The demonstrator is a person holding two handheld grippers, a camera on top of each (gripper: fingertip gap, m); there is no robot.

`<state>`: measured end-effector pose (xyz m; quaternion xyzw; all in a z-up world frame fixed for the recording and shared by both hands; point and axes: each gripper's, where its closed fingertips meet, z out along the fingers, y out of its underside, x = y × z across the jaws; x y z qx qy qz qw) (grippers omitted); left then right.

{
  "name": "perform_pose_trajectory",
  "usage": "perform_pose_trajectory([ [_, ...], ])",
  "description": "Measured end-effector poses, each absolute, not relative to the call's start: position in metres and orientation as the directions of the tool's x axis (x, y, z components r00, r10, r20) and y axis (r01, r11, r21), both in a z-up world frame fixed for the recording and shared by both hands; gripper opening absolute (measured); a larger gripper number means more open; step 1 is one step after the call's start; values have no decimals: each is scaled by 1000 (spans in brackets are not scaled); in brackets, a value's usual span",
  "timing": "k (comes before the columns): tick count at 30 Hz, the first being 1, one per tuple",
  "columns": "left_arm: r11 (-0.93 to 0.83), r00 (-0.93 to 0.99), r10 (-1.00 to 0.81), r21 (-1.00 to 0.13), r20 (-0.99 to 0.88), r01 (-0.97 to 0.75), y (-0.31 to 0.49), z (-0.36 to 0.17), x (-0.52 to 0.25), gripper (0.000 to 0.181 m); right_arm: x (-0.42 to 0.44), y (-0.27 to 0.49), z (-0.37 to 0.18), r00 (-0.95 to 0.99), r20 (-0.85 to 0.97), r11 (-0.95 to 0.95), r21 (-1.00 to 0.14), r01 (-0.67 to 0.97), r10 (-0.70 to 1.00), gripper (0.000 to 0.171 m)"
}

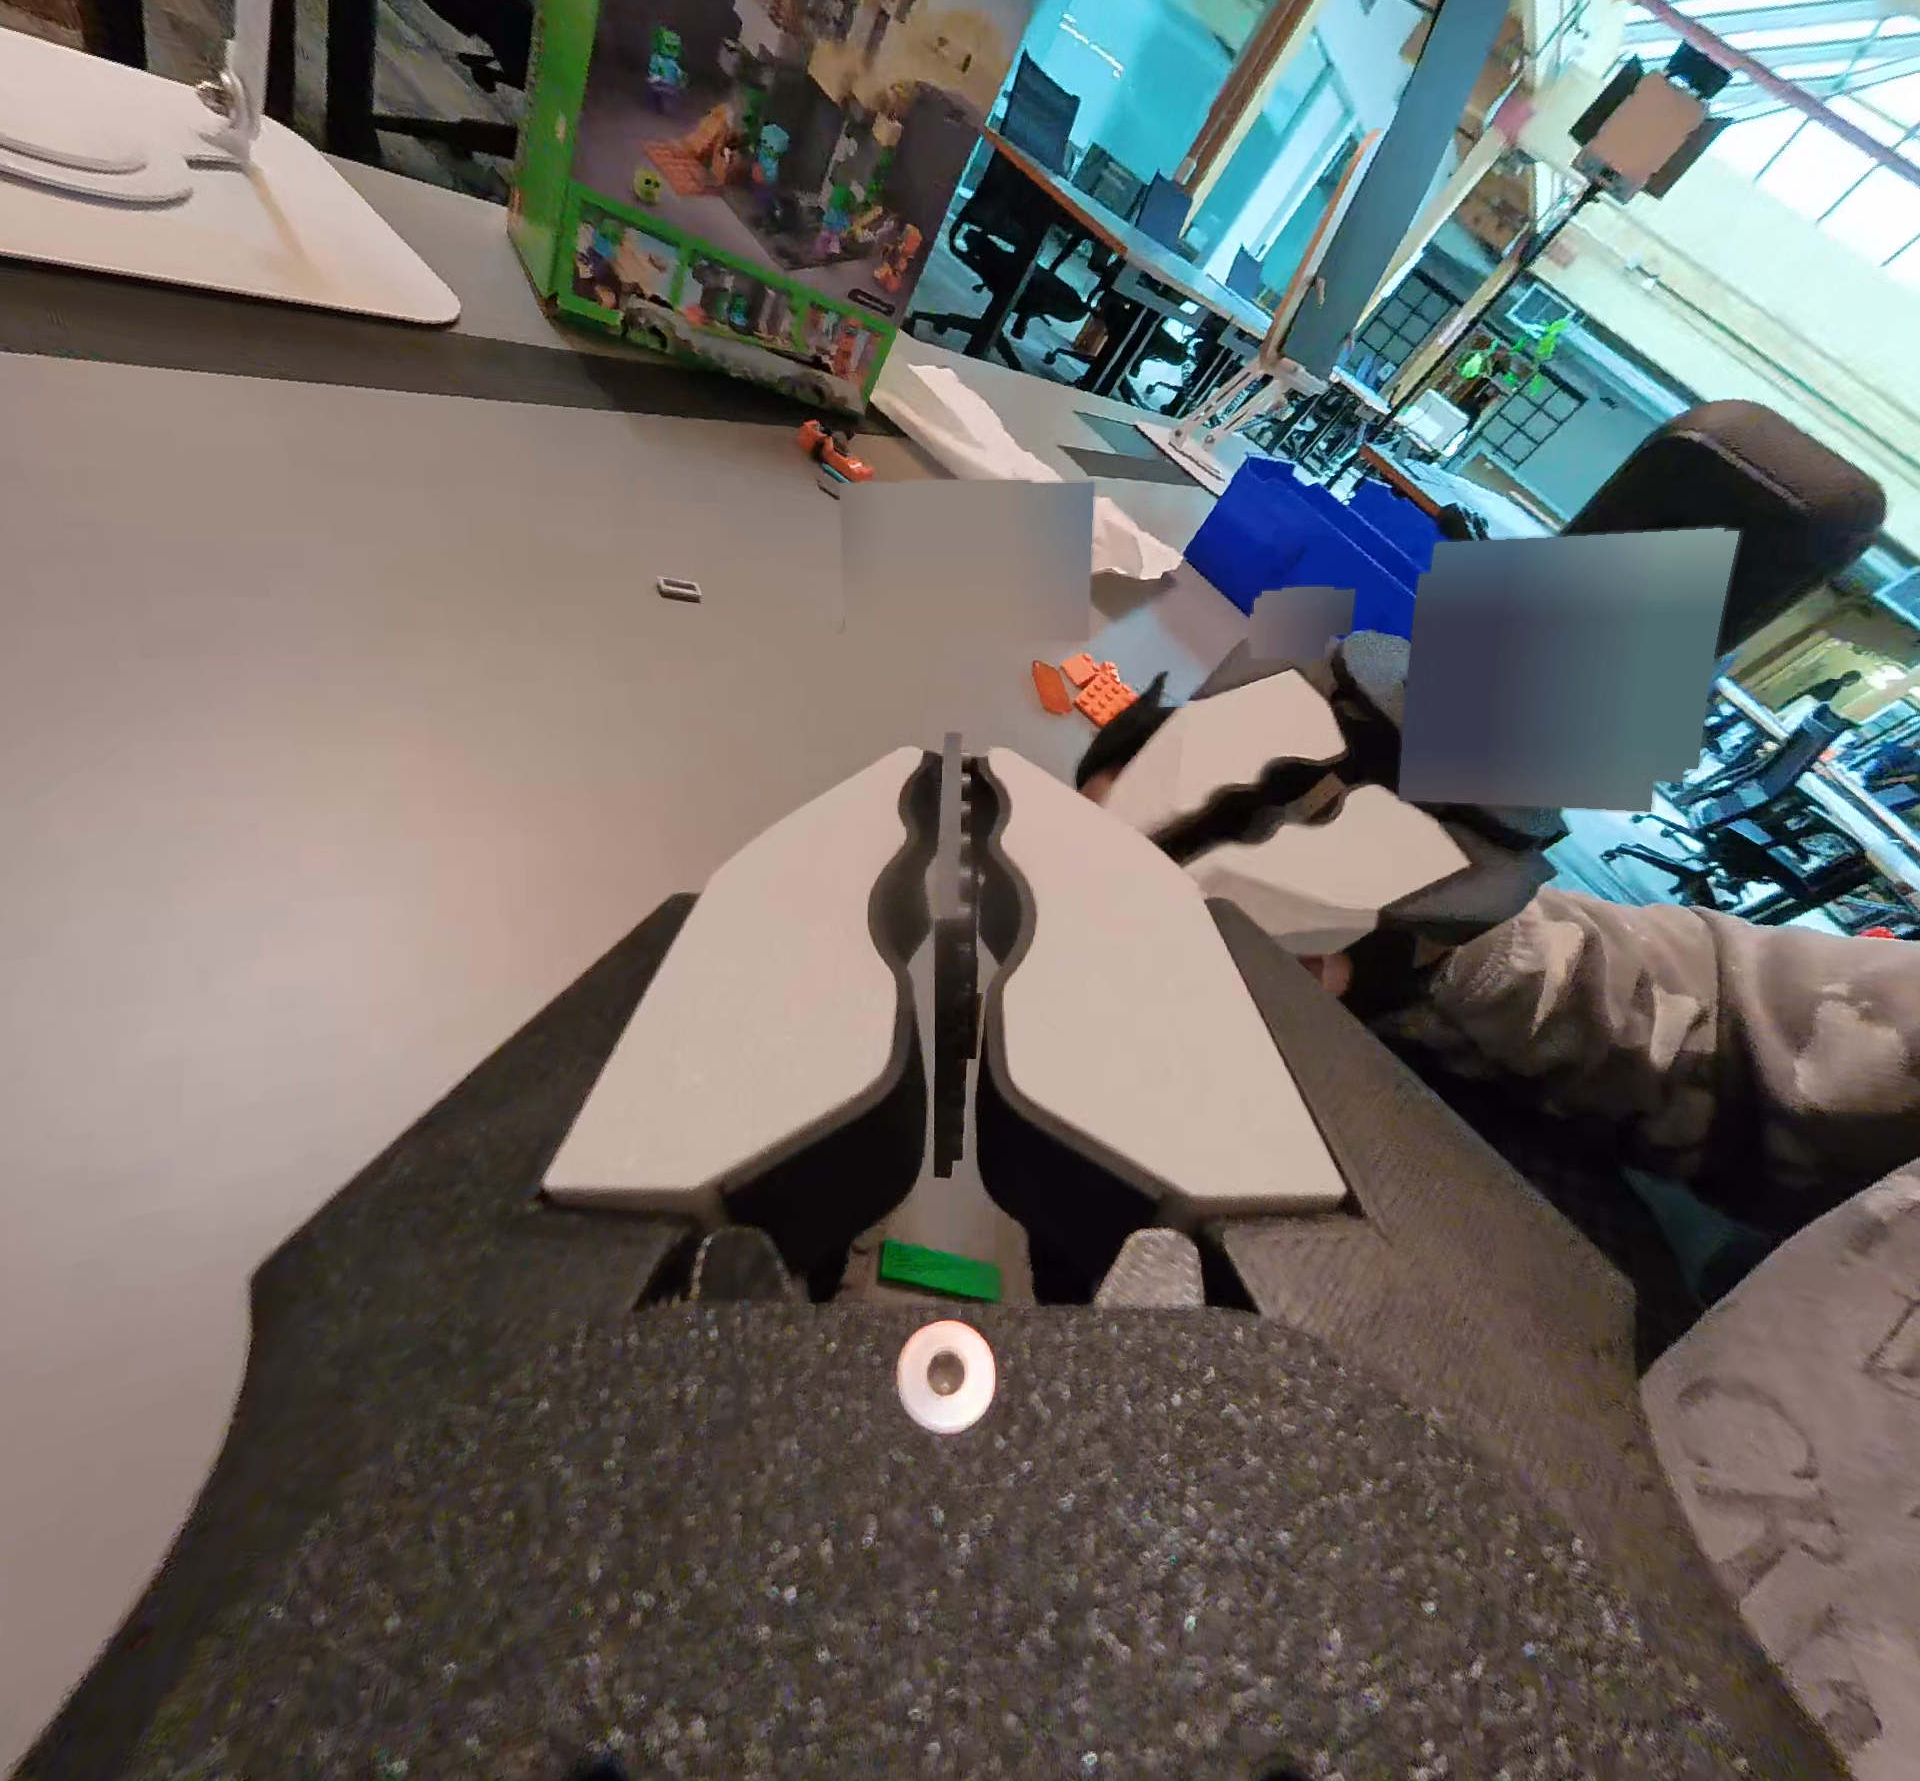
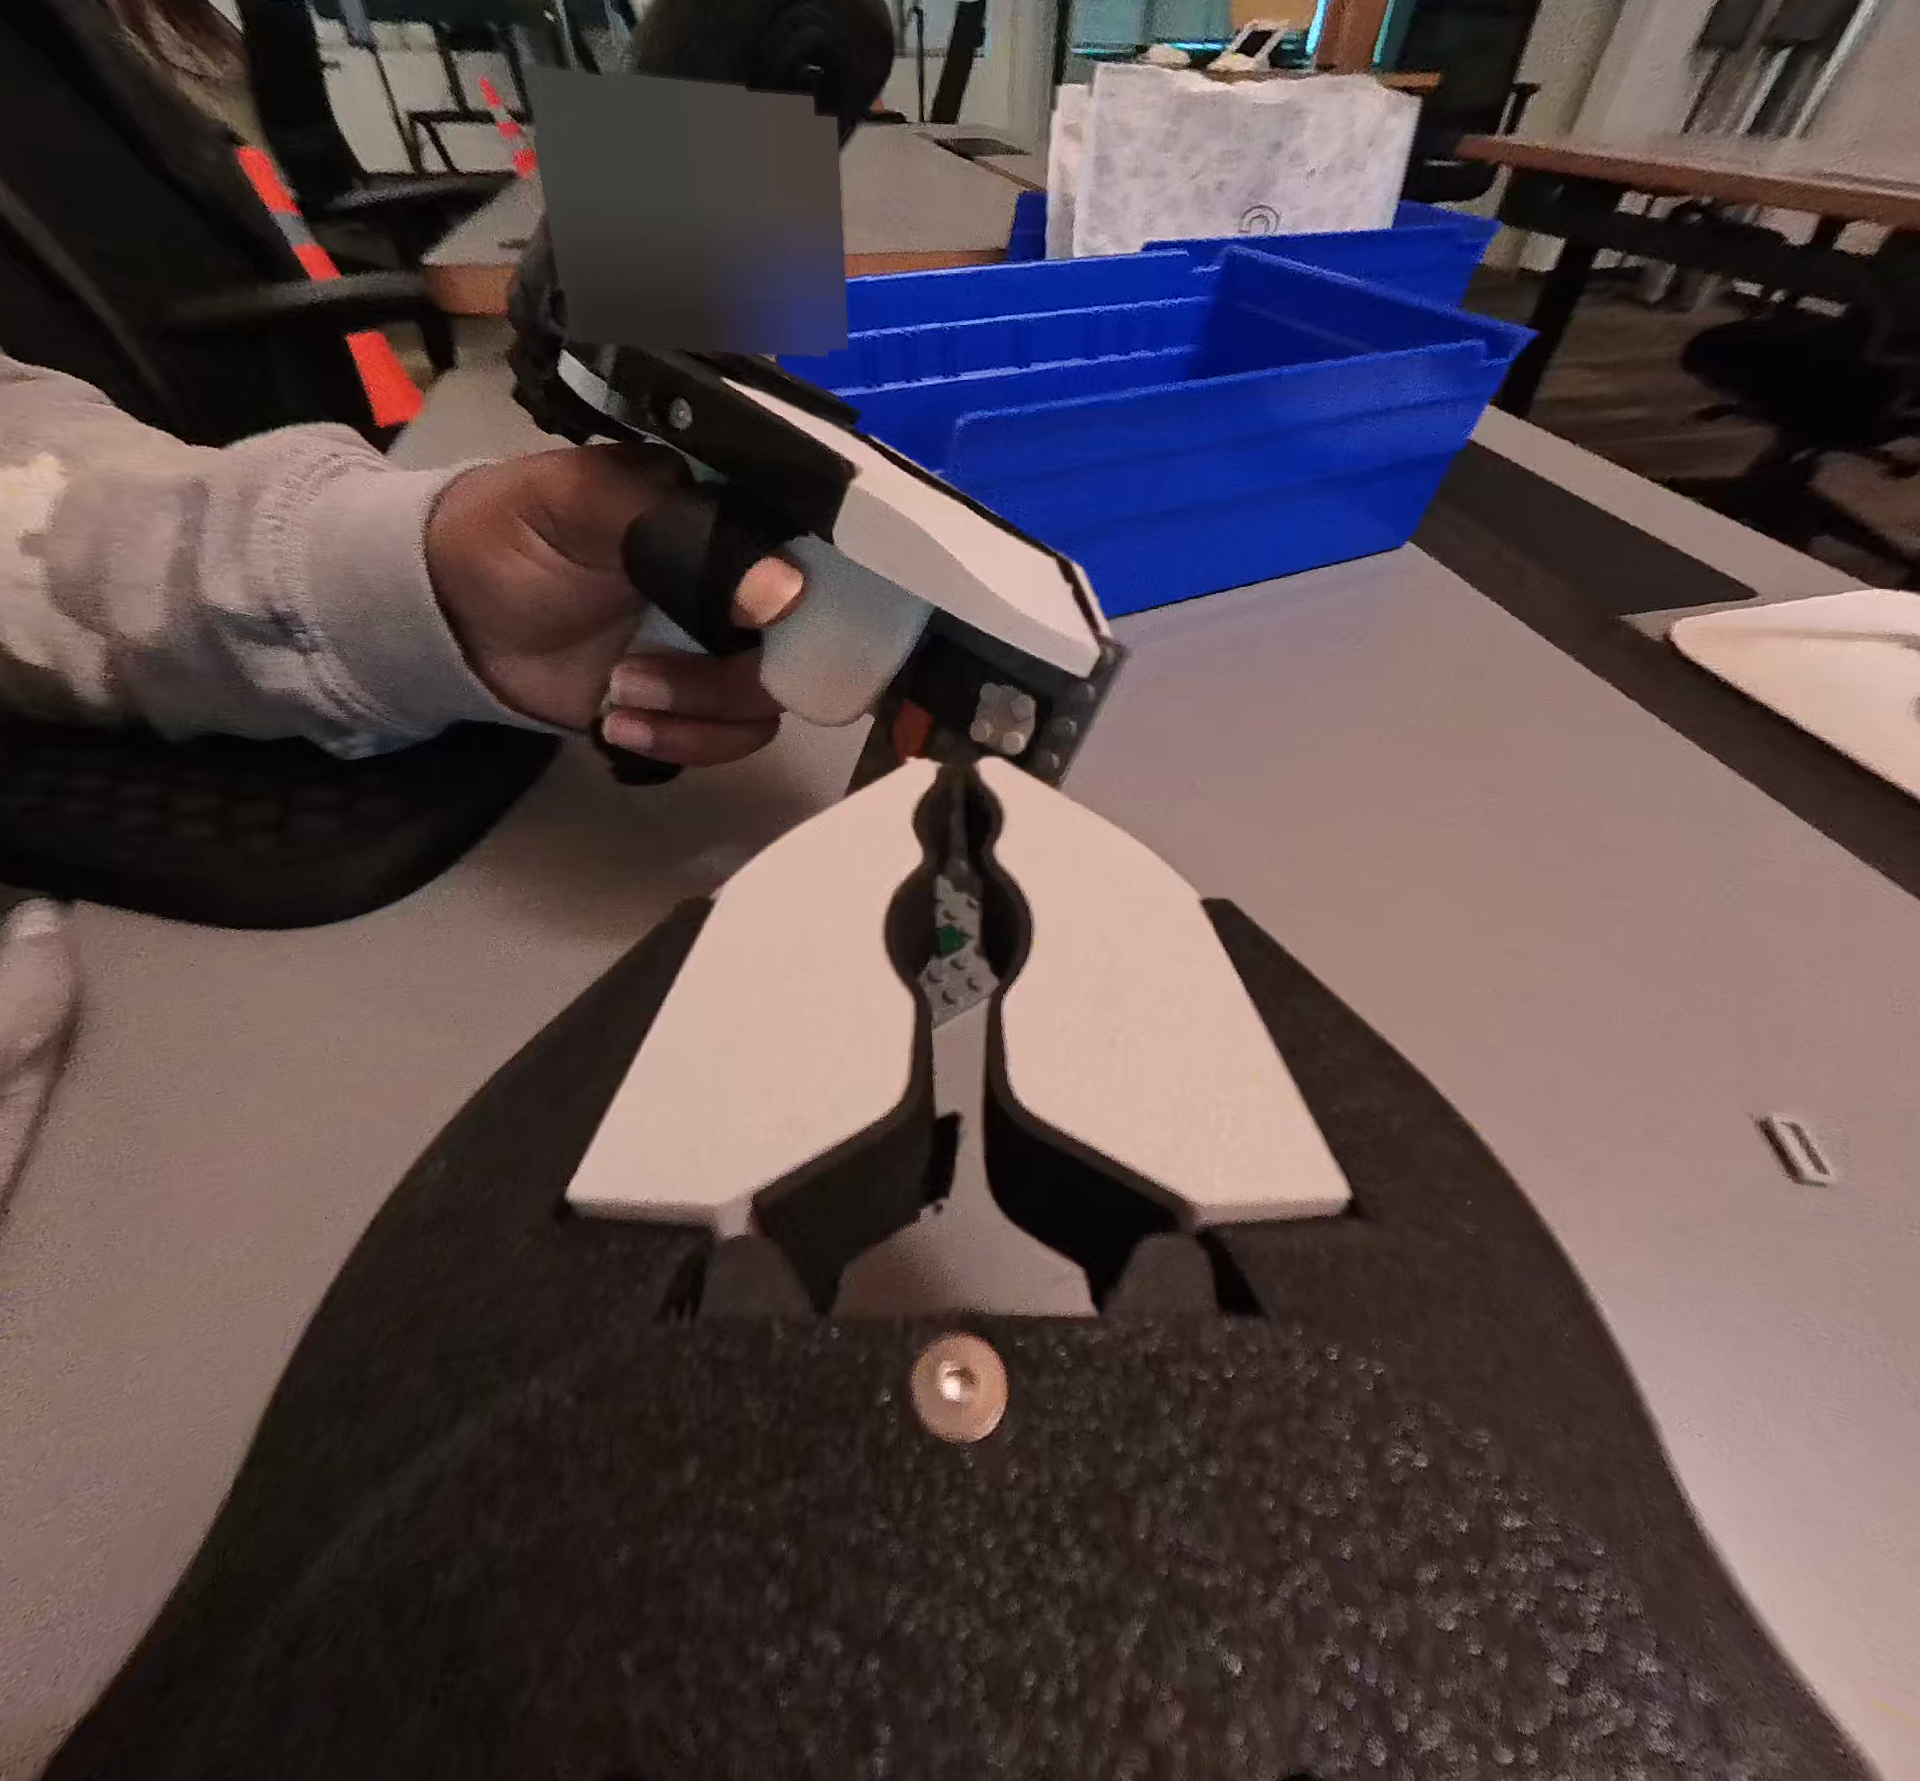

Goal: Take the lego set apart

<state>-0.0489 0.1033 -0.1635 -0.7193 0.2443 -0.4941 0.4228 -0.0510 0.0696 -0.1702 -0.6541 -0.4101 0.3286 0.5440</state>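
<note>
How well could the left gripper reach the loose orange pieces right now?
Probably not: the left gripper is shut on the grey plate, and the right gripper sits close beside the orange pieces.

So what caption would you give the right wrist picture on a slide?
Right gripper and left gripper both clamp a dark lego plate above the grey table, blue bins behind.

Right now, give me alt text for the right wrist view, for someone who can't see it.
The right gripper is closed on part of a grey lego plate assembly, while the left gripper, held in a hand, grips the same assembly from the left above a grey table. Blue bins stand behind.
</note>
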Motion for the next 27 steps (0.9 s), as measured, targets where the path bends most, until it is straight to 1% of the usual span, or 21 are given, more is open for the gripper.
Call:
perform_pose_trajectory([
  [2,-527,372,-772,-846,515,78,102,-160,-46,5,-53,75,-173,473,27,-73,-978,193,881,18],
  [4,-526,364,-771,-844,523,100,103,-157,-46,5,-55,77,-172,490,28,-77,-978,194,871,23],
  [7,-524,359,-770,-844,527,114,99,-156,-43,5,-58,79,-172,516,53,-65,-976,208,855,26],
  [11,-513,382,-761,-847,525,142,101,-156,-42,5,-60,83,-172,554,54,-76,-975,209,831,21],
  [14,-503,392,-758,-850,521,156,101,-154,-41,5,-58,87,-170,594,56,-80,-977,199,803,15],
  [19,-477,399,-780,-871,482,121,99,-153,-41,6,-60,85,-167,604,-8,-116,-983,141,797,17],
  [20,-461,410,-787,-881,462,107,99,-154,-41,6,-59,85,-168,611,-19,-125,-983,131,792,15],
  [22,-436,424,-801,-897,423,71,97,-155,-39,6,-55,88,-169,622,-46,-147,-983,111,782,3],
  [27,-425,429,-806,-903,406,56,98,-156,-39,6,-55,89,-169,619,-56,-157,-982,109,783,2],
])
